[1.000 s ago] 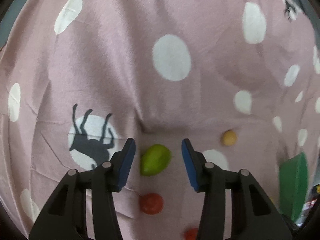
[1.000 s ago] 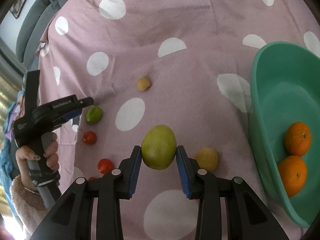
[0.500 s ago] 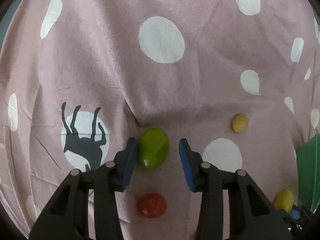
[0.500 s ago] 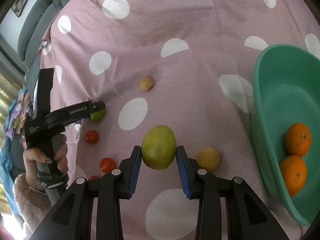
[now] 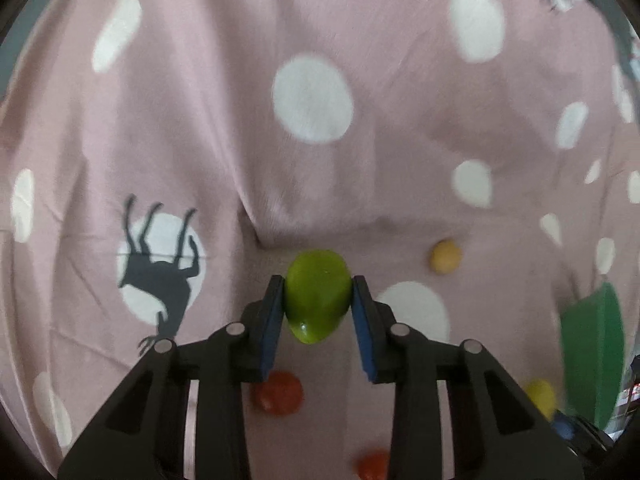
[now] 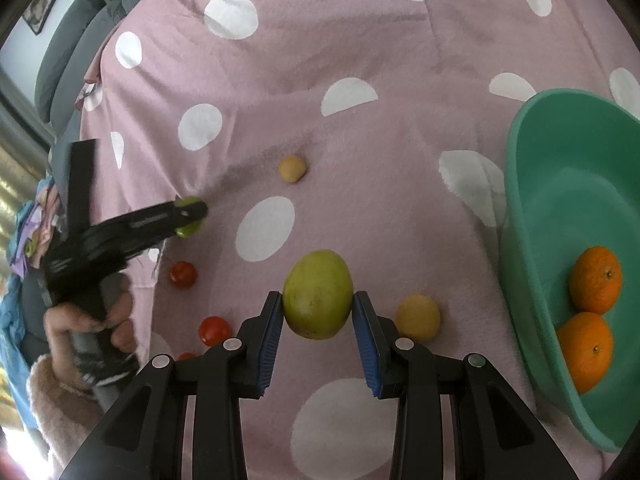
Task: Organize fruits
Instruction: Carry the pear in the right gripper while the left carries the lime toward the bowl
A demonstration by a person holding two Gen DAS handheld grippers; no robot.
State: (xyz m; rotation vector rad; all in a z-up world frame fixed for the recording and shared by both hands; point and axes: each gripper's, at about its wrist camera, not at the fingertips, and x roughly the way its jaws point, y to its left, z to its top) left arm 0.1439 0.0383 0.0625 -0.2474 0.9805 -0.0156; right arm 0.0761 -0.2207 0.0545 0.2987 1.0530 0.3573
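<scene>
Soft even daylight, faint shadows in the folds of the pink spotted cloth (image 5: 200, 92), left view motion-blurred, fisheye bending and dark vignette around it

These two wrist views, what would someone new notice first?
Each gripper clamps a fruit: the left gripper is shut on a bright green fruit, the right gripper on a larger yellow-green mango. At the right, a teal bowl holds two oranges, all on a pink polka-dot cloth.
</scene>
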